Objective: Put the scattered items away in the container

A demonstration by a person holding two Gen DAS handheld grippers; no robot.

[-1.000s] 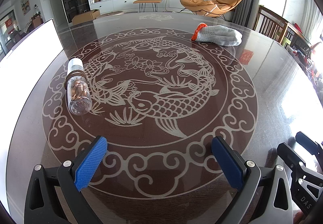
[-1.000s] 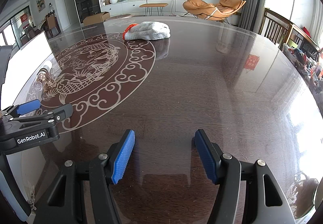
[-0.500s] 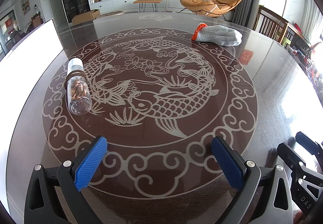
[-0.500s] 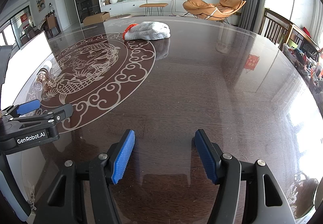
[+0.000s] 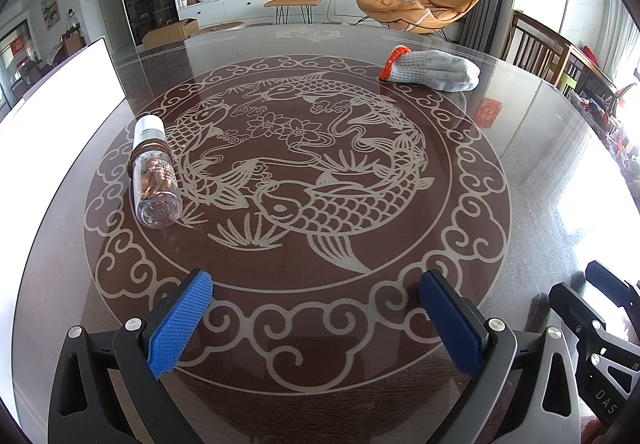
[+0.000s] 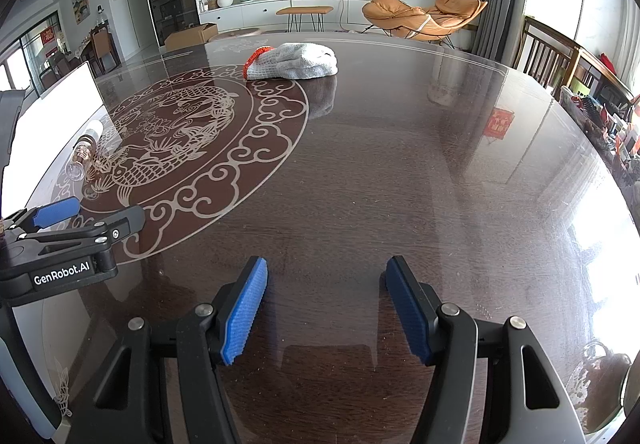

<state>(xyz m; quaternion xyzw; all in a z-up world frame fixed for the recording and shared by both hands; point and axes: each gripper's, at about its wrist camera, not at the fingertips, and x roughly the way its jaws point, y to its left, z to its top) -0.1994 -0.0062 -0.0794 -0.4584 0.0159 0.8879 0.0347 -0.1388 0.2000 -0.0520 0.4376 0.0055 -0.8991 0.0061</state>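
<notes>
Scattered items lie well apart on the dark glossy table: a clear bottle rests on its side near the left edge, on the rim of the etched fish medallion, its white cap pointing toward the far edge. It seems to hold brownish contents, though the glare makes that hard to confirm. A grey knitted glove with an orange cuff lies toward the far right of the medallion, just outside its ring. A white container stands at the left edge, beside the bottle; overexposure hides its inside.

The left gripper hovers over the near edge of the medallion, jaws spread wide and holding nothing. The right gripper hangs over bare wood near the near edge, jaws likewise released and empty, with the left gripper visible at its left side.
</notes>
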